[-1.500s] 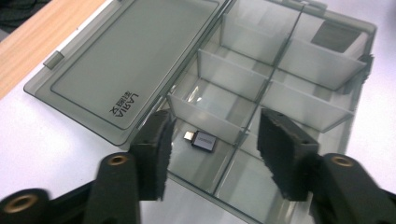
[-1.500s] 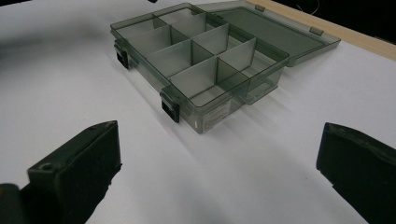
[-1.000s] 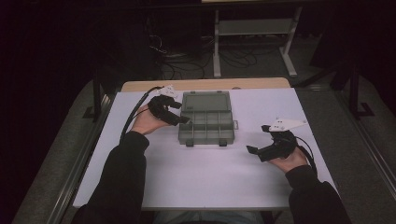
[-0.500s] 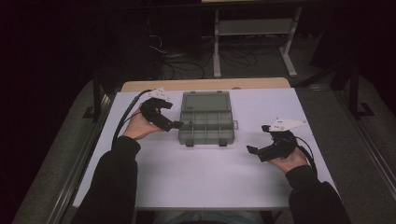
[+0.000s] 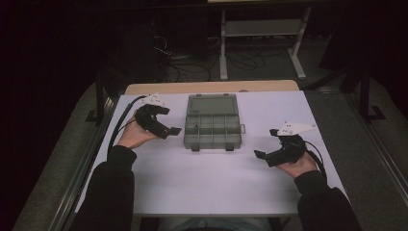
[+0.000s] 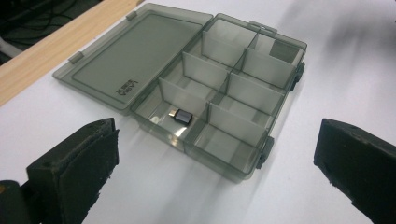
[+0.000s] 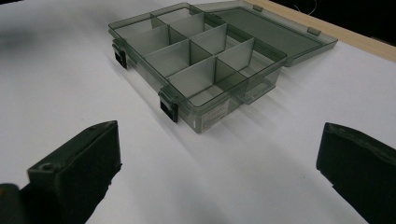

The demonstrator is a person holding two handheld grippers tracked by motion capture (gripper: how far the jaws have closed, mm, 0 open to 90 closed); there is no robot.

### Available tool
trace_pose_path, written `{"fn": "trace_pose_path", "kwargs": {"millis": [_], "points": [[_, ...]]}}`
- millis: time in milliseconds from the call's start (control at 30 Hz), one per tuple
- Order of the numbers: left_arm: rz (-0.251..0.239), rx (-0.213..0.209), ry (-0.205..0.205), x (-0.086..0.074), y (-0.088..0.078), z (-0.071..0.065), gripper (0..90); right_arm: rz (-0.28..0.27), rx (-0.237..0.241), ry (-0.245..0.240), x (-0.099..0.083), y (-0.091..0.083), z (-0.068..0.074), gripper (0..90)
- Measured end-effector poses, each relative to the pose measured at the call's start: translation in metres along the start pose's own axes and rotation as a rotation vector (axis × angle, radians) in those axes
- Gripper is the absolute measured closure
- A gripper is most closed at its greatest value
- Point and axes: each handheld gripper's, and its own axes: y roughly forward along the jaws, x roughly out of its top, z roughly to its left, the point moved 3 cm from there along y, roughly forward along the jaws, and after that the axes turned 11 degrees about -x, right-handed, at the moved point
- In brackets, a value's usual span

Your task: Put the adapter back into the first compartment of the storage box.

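Note:
A smoky grey plastic organizer box [image 5: 212, 126] lies open mid-table, its lid [image 5: 211, 104] folded flat toward the far side. Dividers split the box [image 6: 224, 102] into several compartments. A small black item [image 6: 182, 115] lies in the hinge-side compartment nearest my left gripper. That left gripper [image 5: 166, 120] is held just left of the box, open and apart from it, jaws wide with nothing between them [image 6: 217, 140]. My right gripper [image 5: 267, 144] hovers off the box's front right corner, also open and holding nothing [image 7: 217, 144]. From there the box [image 7: 201, 60] shows its two front latches.
The box rests on a white table top [image 5: 211, 187] with a wooden strip [image 5: 211, 87] along its far edge. Bare white surface lies in front of the box and on both sides. Beyond the table stand a dark floor, cables and a metal frame [image 5: 260, 33].
My left gripper has drawn back to the left, away from the box's left edge. The right gripper and the box have stayed put.

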Motion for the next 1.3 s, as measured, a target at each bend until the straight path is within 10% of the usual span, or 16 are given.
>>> {"fn": "trace_pose_path", "kwargs": {"millis": [1300], "points": [[-0.154, 0.133, -0.068, -0.071, -0.067, -0.012, 0.0, 0.005, -0.009, 0.0, -0.001, 0.0, 0.0, 0.0]]}}
